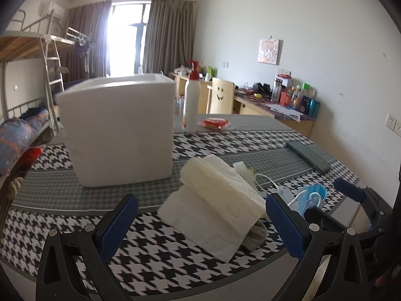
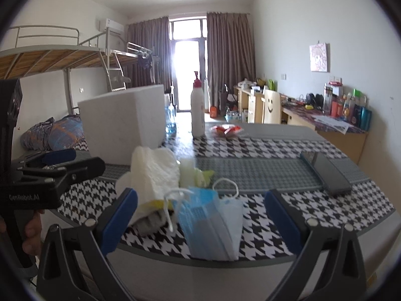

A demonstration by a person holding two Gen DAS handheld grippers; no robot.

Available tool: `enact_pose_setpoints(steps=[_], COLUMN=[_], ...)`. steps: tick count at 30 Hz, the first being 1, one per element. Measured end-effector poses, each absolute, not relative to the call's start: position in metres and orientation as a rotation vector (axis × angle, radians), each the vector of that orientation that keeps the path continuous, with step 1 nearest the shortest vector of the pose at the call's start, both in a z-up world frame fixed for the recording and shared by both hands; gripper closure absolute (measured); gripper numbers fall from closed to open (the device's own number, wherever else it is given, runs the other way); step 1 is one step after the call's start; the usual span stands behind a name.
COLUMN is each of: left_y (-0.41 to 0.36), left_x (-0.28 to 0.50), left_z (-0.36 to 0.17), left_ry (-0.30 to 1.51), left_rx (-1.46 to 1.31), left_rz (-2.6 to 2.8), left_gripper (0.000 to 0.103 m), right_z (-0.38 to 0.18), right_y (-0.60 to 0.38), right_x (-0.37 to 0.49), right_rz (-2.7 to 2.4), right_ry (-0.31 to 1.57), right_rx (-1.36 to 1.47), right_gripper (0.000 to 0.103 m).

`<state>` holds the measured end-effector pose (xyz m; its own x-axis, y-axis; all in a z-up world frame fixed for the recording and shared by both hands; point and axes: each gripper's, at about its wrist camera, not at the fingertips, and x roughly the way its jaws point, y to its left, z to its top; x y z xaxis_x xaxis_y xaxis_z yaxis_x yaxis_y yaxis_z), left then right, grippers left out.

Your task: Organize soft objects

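Observation:
A pile of soft things lies near the front edge of the houndstooth table point(image 1: 155, 245). In the left wrist view, a stack of folded white paper towels point(image 1: 220, 190) lies on a grey cloth point(image 1: 255, 235). My left gripper point(image 1: 201, 200) stands open just before the stack, empty. In the right wrist view, a bundle of blue face masks point(image 2: 210, 223) lies between the open fingers of my right gripper point(image 2: 200, 194), which does not touch it. The paper towels point(image 2: 153, 173) and grey cloth point(image 2: 150, 223) lie to their left. A white foam box point(image 1: 117, 128) stands behind the pile.
A white pump bottle point(image 1: 191, 102) and a red packet point(image 1: 215, 123) sit at the table's far side. A dark flat case point(image 1: 308, 155) lies to the right. Bunk beds point(image 1: 30, 47) stand on the left, a cluttered desk point(image 1: 283, 107) along the right wall.

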<state>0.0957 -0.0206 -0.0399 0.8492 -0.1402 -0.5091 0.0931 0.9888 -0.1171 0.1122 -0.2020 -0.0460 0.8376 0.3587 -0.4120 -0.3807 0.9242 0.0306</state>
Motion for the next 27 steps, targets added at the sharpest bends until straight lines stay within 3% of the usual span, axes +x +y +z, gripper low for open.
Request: enact_pose_setpoints(steps=[8,23,27], left_y=[-0.027,-0.026,-0.025], left_x=[0.114,0.148,0.153], left_z=[-0.048,-0.074,-0.076], left_ry=[0.596,0.765,0.783], left_rx=[-0.112,-0.269,-0.307], left_rz=[-0.135,-0.186,-0.203], left_gripper=[0.002,0.036,0.054], right_z=[-0.055,-0.066,-0.068], right_y=[-0.208,-0.214,-0.216], right_x=[0.114,0.124,0.126], right_rz=[0.389,0.409,0.411], right_ry=[0.456,0.495,0.503], right_rx=[-0.044,-0.027,-0.018], right_gripper=[0.001,0.001,0.001])
